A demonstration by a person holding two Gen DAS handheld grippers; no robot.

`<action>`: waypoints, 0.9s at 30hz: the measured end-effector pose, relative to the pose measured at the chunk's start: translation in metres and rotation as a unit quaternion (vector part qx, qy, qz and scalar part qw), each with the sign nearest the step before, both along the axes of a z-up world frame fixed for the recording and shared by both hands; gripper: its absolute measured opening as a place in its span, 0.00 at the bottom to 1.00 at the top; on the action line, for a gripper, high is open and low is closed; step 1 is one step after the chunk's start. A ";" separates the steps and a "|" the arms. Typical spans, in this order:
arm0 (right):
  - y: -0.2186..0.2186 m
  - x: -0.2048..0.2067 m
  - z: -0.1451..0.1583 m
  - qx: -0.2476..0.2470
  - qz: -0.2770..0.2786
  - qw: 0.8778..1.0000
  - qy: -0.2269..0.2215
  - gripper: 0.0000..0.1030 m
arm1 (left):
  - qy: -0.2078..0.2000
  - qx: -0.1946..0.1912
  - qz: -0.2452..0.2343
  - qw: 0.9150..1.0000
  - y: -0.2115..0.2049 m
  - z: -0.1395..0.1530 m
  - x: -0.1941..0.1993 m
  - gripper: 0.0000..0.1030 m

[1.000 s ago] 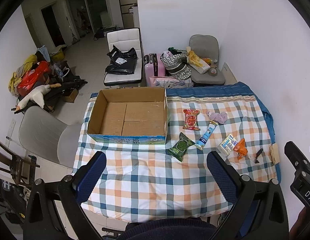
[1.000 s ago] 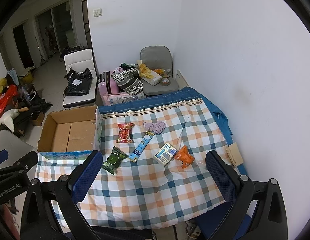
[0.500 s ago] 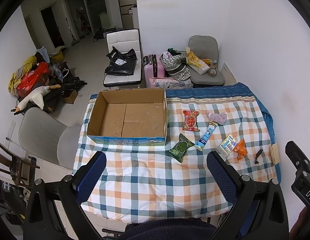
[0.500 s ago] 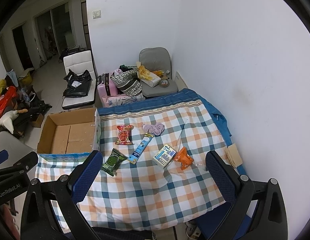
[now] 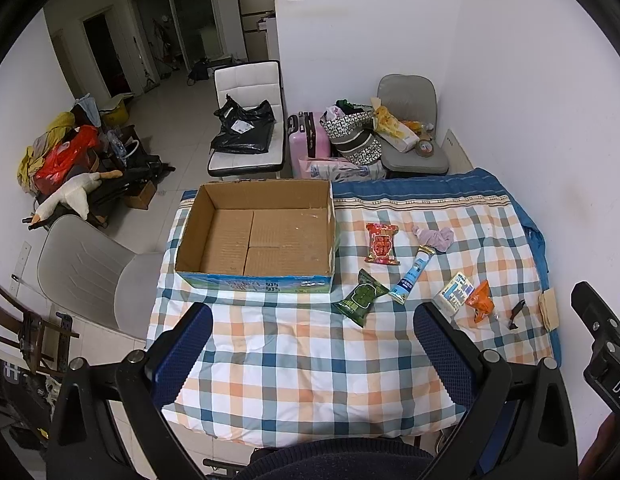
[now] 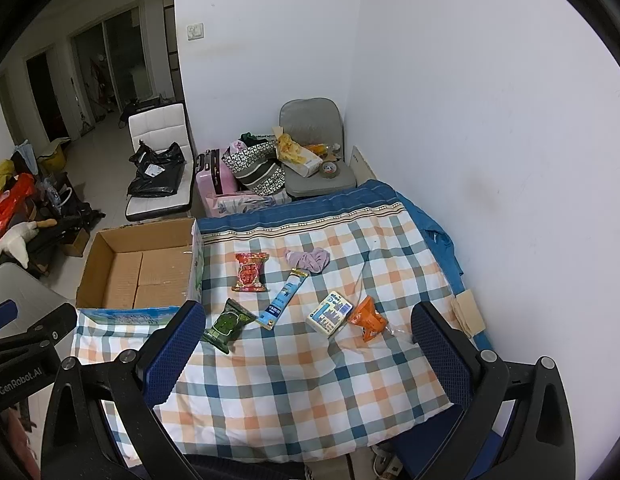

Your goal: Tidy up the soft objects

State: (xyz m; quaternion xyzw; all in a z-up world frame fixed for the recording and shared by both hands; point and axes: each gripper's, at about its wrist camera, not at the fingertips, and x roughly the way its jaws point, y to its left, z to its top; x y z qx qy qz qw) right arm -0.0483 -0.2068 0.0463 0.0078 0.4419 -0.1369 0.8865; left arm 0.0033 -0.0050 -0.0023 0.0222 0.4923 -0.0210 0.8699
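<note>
Checked-quilt table (image 5: pixel 301 380) | both hand-held grippers spread, empty: left (image 5: pixel 312 364), right (image 6: pixel 305 360) | green crinkly snack packet (image 6: pixel 226 324) ahead-left of right, nearer it

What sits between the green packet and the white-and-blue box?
A long blue-and-white stick packet lies between the green packet and the white-and-blue box, clearest in the right wrist view.

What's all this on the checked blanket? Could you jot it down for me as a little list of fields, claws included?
surface: checked blanket
box: cardboard, open, empty, at the blanket's left
red packet: flat, right of the box
green packet: near the box's front corner
blue stick pack: between the packets
purple cloth: crumpled, farthest back
white pack: touching the orange packet
left claw: open, empty, above the blanket
right claw: open, empty
</note>
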 end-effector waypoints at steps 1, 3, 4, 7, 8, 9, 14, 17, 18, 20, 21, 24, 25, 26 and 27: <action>0.000 -0.001 0.000 0.001 0.001 1.000 0.000 1.00 | 0.001 0.001 -0.001 1.000 0.000 0.000 0.000 1.00; 0.001 0.000 0.001 -0.001 0.001 1.000 -0.001 1.00 | 0.000 0.002 -0.002 1.000 -0.001 0.000 0.000 1.00; 0.000 0.000 0.001 0.000 0.002 1.000 -0.001 1.00 | 0.000 0.001 -0.002 1.000 0.000 0.000 0.000 1.00; 0.000 0.002 0.002 0.001 0.002 1.000 -0.001 1.00 | -0.001 0.001 -0.002 1.000 0.000 0.000 0.001 1.00; 0.001 0.002 0.002 0.002 0.002 1.000 -0.002 1.00 | -0.001 0.001 -0.001 1.000 0.000 0.000 0.001 1.00; 0.001 0.004 0.003 0.002 0.002 1.000 -0.002 1.00 | 0.000 0.000 -0.001 1.000 0.000 0.000 0.000 1.00; 0.002 0.007 0.004 0.003 0.005 1.000 -0.004 1.00 | -0.002 0.001 -0.001 1.000 0.000 0.001 0.001 1.00; 0.002 0.008 0.007 0.004 0.006 1.000 -0.005 1.00 | -0.004 0.002 -0.001 1.000 -0.003 0.006 0.003 1.00; 0.002 0.010 0.008 0.004 0.006 1.000 -0.005 1.00 | -0.004 0.003 -0.002 1.000 -0.003 0.009 0.004 1.00; 0.003 0.010 0.008 0.004 0.006 1.000 -0.006 1.00 | -0.005 0.003 -0.001 1.000 -0.003 0.010 0.006 1.00; 0.003 0.009 0.007 0.004 0.006 1.000 -0.006 1.00 | -0.004 0.002 -0.001 1.000 -0.002 0.009 0.004 1.00; 0.003 0.010 0.008 0.005 0.007 1.000 -0.006 1.00 | -0.005 0.002 -0.002 1.000 -0.002 0.009 0.003 1.00; 0.003 0.010 0.008 0.005 0.007 1.000 -0.006 1.00 | -0.004 0.002 -0.002 1.000 -0.003 0.010 0.005 1.00; 0.004 0.010 0.012 0.006 0.007 1.000 -0.005 1.00 | -0.002 0.002 -0.002 1.000 -0.003 0.010 0.005 1.00; 0.005 0.012 0.014 0.007 0.008 1.000 -0.004 1.00 | -0.002 0.001 -0.002 1.000 -0.003 0.012 0.006 1.00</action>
